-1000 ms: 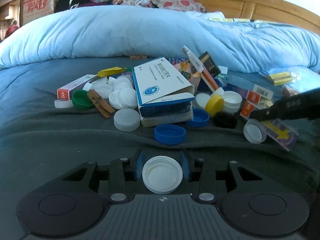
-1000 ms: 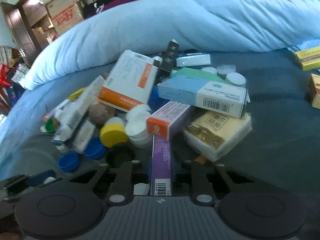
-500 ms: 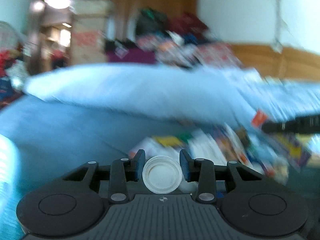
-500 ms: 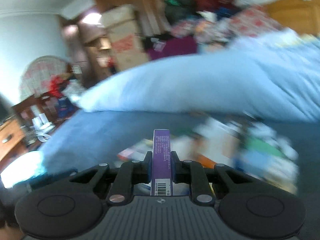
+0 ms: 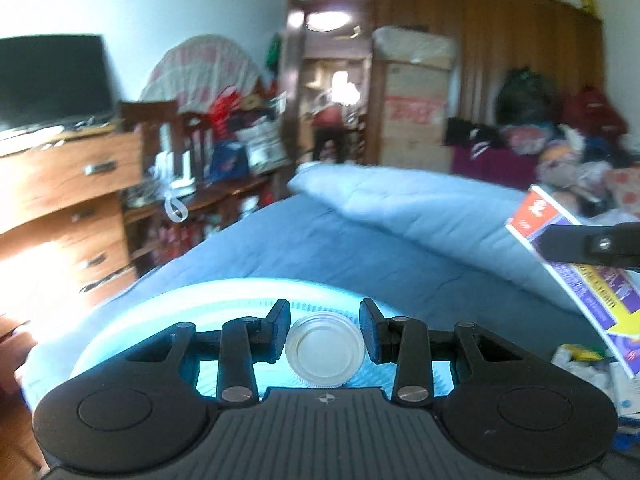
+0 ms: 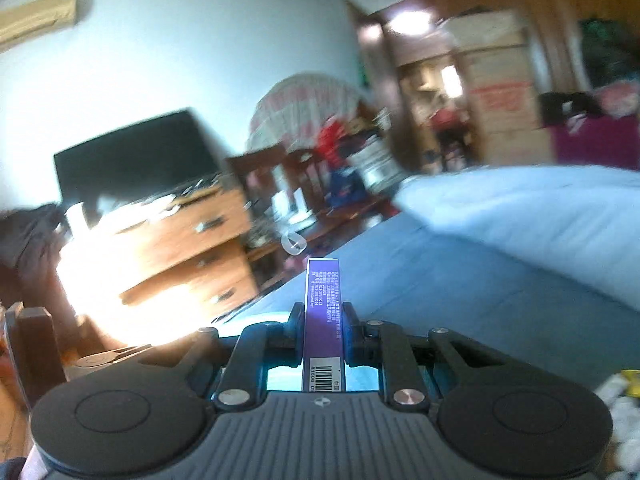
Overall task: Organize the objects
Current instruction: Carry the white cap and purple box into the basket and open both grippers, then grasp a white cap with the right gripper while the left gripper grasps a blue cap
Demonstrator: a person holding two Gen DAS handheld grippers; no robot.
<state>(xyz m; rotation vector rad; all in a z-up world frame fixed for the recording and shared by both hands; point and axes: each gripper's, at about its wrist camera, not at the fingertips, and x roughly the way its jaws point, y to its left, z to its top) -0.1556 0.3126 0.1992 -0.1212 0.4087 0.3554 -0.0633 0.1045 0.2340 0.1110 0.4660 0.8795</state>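
Observation:
My left gripper [image 5: 325, 330] has its jaws slightly wider than a white bottle cap [image 5: 325, 350] that sits between them, over a light blue round basket [image 5: 192, 312] on the bed. My right gripper [image 6: 322, 330] is shut on a narrow purple box [image 6: 322, 312], which stands upright between the fingers. The same purple box [image 5: 580, 280], with an orange end, shows at the right of the left wrist view, held by the right gripper's fingers [image 5: 588, 246]. The pile of caps and boxes is mostly out of view; a few items [image 5: 588, 364] show at the lower right.
The blue bedsheet [image 5: 360, 256] and a light blue duvet [image 5: 432, 208] lie ahead. A wooden dresser [image 5: 68, 208] with a black TV [image 5: 52, 76] stands at the left of the bed. Chairs, cardboard boxes [image 5: 412, 96] and a wardrobe stand behind.
Both grippers have lifted off the pile and swung left toward the bed's edge. The left jaws have opened a little around the cap. The basket has come into view.

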